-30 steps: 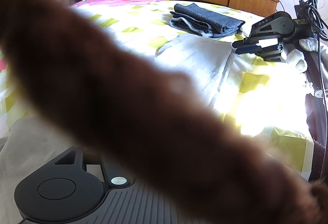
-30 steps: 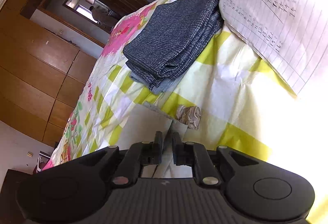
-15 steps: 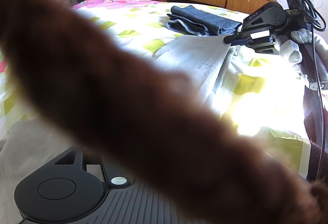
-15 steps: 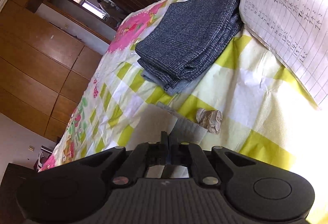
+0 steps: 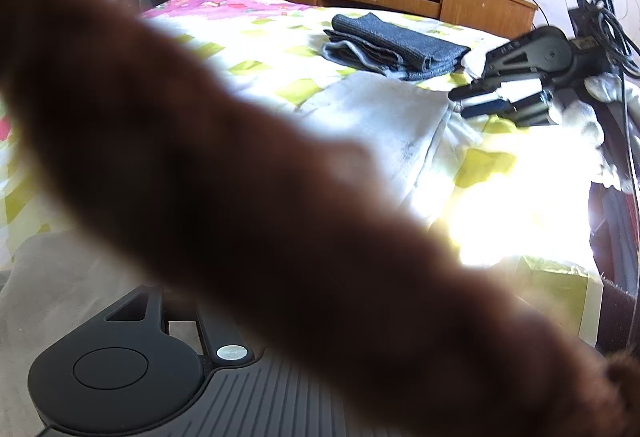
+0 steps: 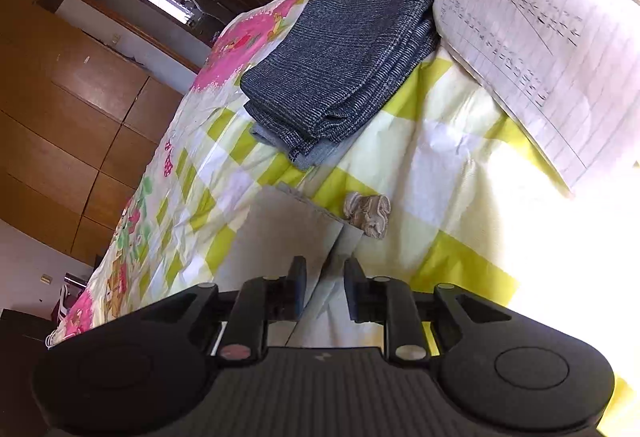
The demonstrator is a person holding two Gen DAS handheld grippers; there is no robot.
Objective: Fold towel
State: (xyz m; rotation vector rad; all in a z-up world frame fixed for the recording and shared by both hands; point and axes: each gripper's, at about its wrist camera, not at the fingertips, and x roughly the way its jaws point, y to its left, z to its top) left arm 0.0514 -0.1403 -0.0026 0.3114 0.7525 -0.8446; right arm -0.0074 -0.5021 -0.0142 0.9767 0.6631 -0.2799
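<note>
Towel (image 6: pixel 296 233): pale grey, flat on the checked bed (image 6: pixel 440 165), its edge between the jaws.
Right gripper (image 6: pixel 325 287): jaws just opened, pads clear of the cloth (released).
Left gripper: fingers hidden behind a brown blur (image 5: pixel 240 177); state cannot be told.
Folded dark cloth (image 6: pixel 344 69): beyond the towel.

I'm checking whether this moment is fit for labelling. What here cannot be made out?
- Left gripper's fingers: left wrist view, hidden by a blurred brown mass across the lens.
- Pale towel's near half: same view, same mass.
- Sheet's handwriting: right wrist view, too small.
- Bedspread at right: washed out by glare.
</note>
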